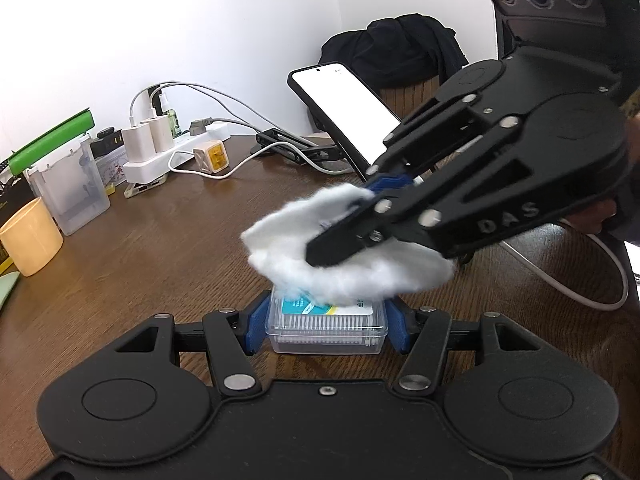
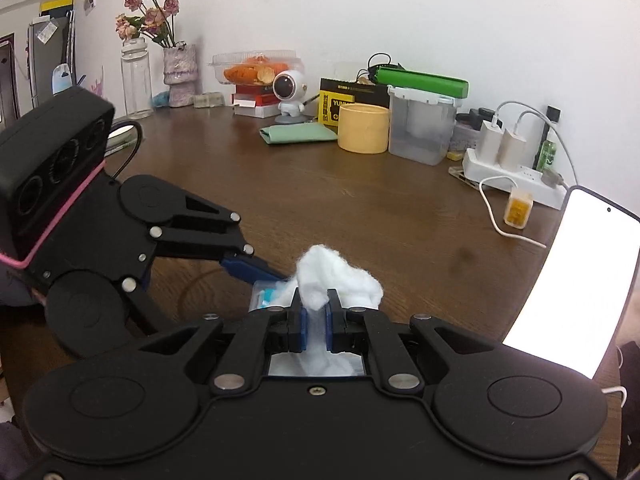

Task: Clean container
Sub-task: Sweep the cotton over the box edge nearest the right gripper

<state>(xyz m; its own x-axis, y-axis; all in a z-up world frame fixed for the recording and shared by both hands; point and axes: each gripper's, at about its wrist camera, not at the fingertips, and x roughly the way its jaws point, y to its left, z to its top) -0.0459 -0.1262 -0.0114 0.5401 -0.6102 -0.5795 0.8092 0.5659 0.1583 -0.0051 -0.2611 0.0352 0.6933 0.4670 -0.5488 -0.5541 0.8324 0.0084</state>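
Note:
A small clear plastic container [image 1: 326, 330] with a blue-and-white label under its lid rests on the brown table, and my left gripper [image 1: 326, 326] is shut on its two sides with the blue pads. A white cotton wad [image 1: 344, 268] lies over the container's top. My right gripper [image 1: 340, 236] comes in from the right, shut on that wad. In the right wrist view the cotton wad [image 2: 332, 280] bulges out past my right gripper [image 2: 316, 316], and only a corner of the container [image 2: 264, 294] shows beside my left gripper's fingers [image 2: 250, 268].
A phone [image 1: 346, 110] with a lit white screen stands on a holder behind the container. A white power strip [image 1: 168, 156] with chargers and cables, a clear bin [image 1: 70, 186] and a yellow cup [image 1: 30, 238] line the back left. A cable [image 1: 588, 280] loops at right.

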